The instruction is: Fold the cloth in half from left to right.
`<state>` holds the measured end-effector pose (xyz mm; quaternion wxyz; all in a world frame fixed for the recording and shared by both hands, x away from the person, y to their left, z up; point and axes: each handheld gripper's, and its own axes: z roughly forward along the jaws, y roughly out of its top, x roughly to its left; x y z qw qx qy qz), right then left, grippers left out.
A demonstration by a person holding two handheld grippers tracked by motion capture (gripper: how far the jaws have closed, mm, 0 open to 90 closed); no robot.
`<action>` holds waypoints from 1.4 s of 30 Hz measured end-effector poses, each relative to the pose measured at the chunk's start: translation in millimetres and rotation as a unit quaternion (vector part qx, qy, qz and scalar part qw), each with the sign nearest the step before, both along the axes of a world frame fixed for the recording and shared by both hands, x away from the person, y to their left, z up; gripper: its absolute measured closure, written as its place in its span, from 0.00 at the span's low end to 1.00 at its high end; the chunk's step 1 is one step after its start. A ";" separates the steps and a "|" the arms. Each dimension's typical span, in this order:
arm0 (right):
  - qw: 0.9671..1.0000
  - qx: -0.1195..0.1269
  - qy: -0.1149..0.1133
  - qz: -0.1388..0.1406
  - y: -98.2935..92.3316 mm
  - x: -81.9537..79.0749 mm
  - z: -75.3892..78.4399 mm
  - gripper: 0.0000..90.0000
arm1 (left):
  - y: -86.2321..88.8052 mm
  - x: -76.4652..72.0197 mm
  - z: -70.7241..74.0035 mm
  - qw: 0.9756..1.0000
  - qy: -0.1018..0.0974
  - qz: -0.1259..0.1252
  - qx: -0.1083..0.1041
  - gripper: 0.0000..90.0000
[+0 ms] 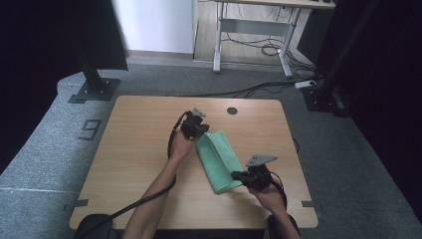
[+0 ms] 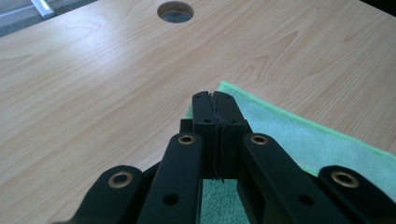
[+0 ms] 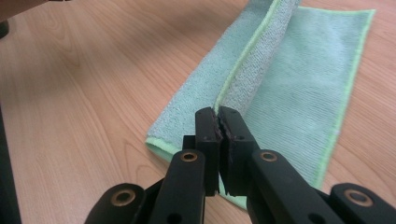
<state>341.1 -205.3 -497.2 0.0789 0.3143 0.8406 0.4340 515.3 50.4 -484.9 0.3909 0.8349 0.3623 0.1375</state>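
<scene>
Your left gripper has its jaws clenched tight, the two black pads pressed together with a thin dark line between them; in the left gripper view the green cloth lies under and beside the tips, and whether an edge is pinched there you cannot tell from that view. In the high view this gripper sits at the cloth's far end, toward 12 o'clock of the cloth.

Your right gripper also has its jaws clamped shut, and the right gripper view shows them closed on a raised fold of the cloth, the lime-stitched hem running up from between the tips. In the high view this gripper is at the cloth's near end, toward 5 o'clock of it.

The cloth is a teal-green microfibre towel with a brighter green border, folded lengthwise, lying slantwise on the worktop from about 11 o'clock to 5 o'clock, near the middle and slightly toward 3 o'clock. One layer lies flat; the other stands up as a ridge along its length.

Your left hand and right hand come in from 6 o'clock. A round cable hole sits near the worktop's far edge at 12 o'clock, well apart from the cloth. A black cable trails from the left gripper toward 7 o'clock.
</scene>
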 end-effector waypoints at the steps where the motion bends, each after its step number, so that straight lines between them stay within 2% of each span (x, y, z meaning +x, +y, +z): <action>1: 1.000 0.001 0.000 -0.002 -1.8 0.1 0.2 0.96 | -2.7 0.9 0.0 1.000 0.000 -0.002 0.002 0.98; 9: 1.000 -0.003 0.001 -0.020 -13.9 2.0 -2.5 0.96 | -22.9 9.4 -7.6 1.000 0.003 -0.007 0.006 0.98; 15: 0.999 -0.007 0.003 -0.034 -21.6 4.2 -5.9 0.96 | -30.6 14.2 -13.3 1.000 0.008 -0.008 0.007 0.98; 23: 0.998 -0.040 0.018 -0.045 -23.7 10.3 -21.1 0.96 | -38.2 19.3 -23.5 0.999 0.017 -0.005 0.032 0.95; 24: 0.997 -0.051 0.021 -0.049 -23.9 12.3 -24.9 0.96 | -38.4 20.7 -25.8 0.999 0.016 -0.001 0.035 0.93; 28: 0.996 -0.064 0.028 -0.052 -25.7 14.7 -31.1 0.95 | -36.3 21.9 -25.2 0.999 0.005 0.010 0.032 0.75; 30: 0.996 -0.066 0.028 -0.055 -27.1 15.6 -32.6 0.95 | -32.6 21.2 -18.8 0.999 -0.007 0.019 0.026 0.66; 35: 0.995 -0.065 0.031 -0.063 -29.1 15.9 -32.8 0.94 | -27.7 16.2 -8.3 1.000 -0.017 0.018 0.019 0.46; 37: 0.995 -0.065 0.028 -0.066 -30.1 15.8 -32.0 0.91 | -25.6 11.3 -4.9 0.999 -0.023 0.018 0.021 0.42; 39: 0.995 -0.063 0.025 -0.071 -31.2 15.7 -30.8 0.87 | -22.5 6.0 -3.8 1.000 -0.018 0.009 0.010 0.34; 40: 0.995 -0.063 0.021 -0.076 -33.1 16.0 -29.4 0.80 | -21.1 2.7 -3.9 1.000 -0.014 0.006 0.006 0.27; 42: 0.994 -0.061 0.016 -0.086 -35.2 16.6 -27.8 0.71 | -18.7 -10.9 -7.6 1.000 -0.012 -0.005 -0.002 0.20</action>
